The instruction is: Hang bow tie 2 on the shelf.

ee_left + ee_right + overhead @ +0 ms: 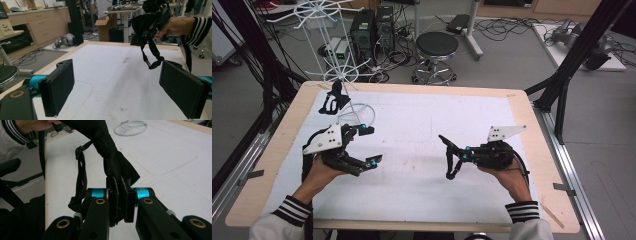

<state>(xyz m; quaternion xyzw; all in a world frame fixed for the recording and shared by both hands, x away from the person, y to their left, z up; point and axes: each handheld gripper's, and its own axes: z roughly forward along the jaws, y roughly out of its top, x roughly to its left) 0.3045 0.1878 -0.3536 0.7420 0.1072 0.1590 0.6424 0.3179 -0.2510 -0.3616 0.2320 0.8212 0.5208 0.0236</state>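
Jaws on our right gripper (119, 200) are pressed together on a fold of black fabric (113, 157), which rises toward the upper left of the right gripper view with a thin black strap (81, 177) hanging beside it. Our left gripper (369, 145) stands wide, nothing between its black pads (58, 87). In the high view both sit over the white mat (422, 150) on the wooden table (532, 150), left gripper at centre left, right gripper (451, 157) at centre right. A white wire rack (329, 45) stands at the upper left, with another black item (333, 100) at its base.
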